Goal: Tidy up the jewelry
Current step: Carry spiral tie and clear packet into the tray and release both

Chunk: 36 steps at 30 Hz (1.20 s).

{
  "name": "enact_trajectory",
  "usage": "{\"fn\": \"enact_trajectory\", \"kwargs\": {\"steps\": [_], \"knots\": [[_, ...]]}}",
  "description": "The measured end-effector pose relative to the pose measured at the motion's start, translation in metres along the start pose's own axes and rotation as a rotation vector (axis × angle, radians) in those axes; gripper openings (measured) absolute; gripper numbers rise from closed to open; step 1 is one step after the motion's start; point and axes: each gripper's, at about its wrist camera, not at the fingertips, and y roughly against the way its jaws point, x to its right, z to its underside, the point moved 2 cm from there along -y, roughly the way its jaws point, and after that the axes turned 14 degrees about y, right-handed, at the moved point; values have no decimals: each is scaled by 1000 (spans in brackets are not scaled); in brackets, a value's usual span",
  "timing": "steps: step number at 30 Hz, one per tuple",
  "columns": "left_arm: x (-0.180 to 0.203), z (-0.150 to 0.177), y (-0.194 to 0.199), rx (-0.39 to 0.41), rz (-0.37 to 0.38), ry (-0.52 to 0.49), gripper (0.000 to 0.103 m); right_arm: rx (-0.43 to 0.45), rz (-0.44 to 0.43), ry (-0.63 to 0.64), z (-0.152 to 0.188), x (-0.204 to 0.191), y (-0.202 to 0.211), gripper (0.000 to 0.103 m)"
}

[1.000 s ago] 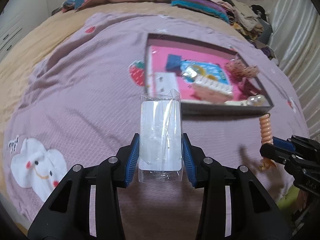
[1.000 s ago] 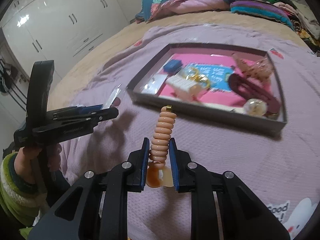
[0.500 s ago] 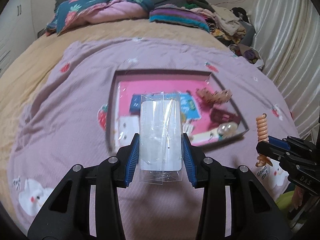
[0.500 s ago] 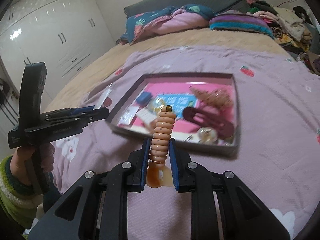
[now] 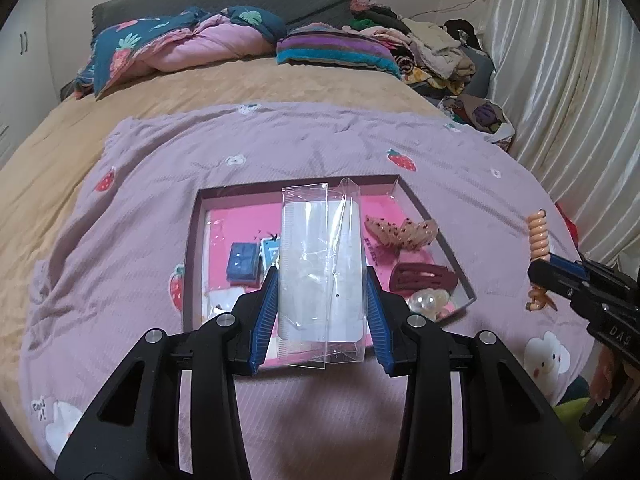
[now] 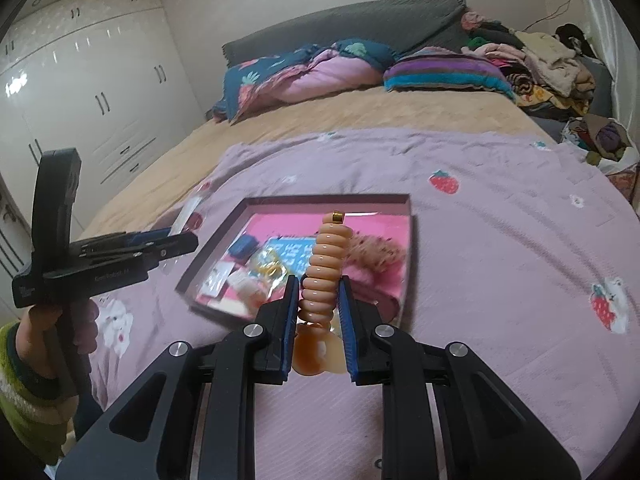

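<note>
Clear cellophane, a small packet (image 5: 322,268) with a white card inside, is pinched by its two long edges between the blue pads of the left gripper (image 5: 320,300), so that it is carried upright and flat toward the camera. That edge grip is judged to keep the flimsy sleeve from folding. A peach spiral hair tie (image 6: 324,270) with an amber charm at its lower end is clamped across its coils by the right gripper (image 6: 318,320), whose jaws are drawn narrow around it (the coil stands up between the pads, a gold bead at its top). Both items are held in the air above the lilac bedspread (image 5: 120,240), just short of the shallow grey tray (image 5: 190,264) with its pink lining. Already lying in the tray are a blue box (image 5: 242,266), a dotted mesh bow (image 5: 400,232), a dark red snap clip (image 5: 424,278) and a pearl piece (image 5: 428,302); the held pieces are presumably meant to join them.

Compared with a second ago, both grippers have been lifted and swung toward the tray: it sat beyond the packet then, and is now seen directly behind it, and more of the headboard and pillows is taken in. Neither grip has changed.
</note>
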Motion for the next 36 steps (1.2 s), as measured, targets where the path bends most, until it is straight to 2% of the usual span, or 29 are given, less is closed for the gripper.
{"fn": "enact_trajectory", "kwargs": {"steps": [7,14,26,36], "knots": [[1,-7,-13,-13,-2,9,33,8,35,-5,-5,14,-6,19],[-12,-7,-36,-42,-34,41,33,-44,60,-13,-1,27,-37,19],[-46,10,-69,-104,-107,93,33,-128,-7,26,3,11,-96,19],[-61,21,-77,-135,-136,113,33,-169,-46,45,5,-7,-129,20]]}}
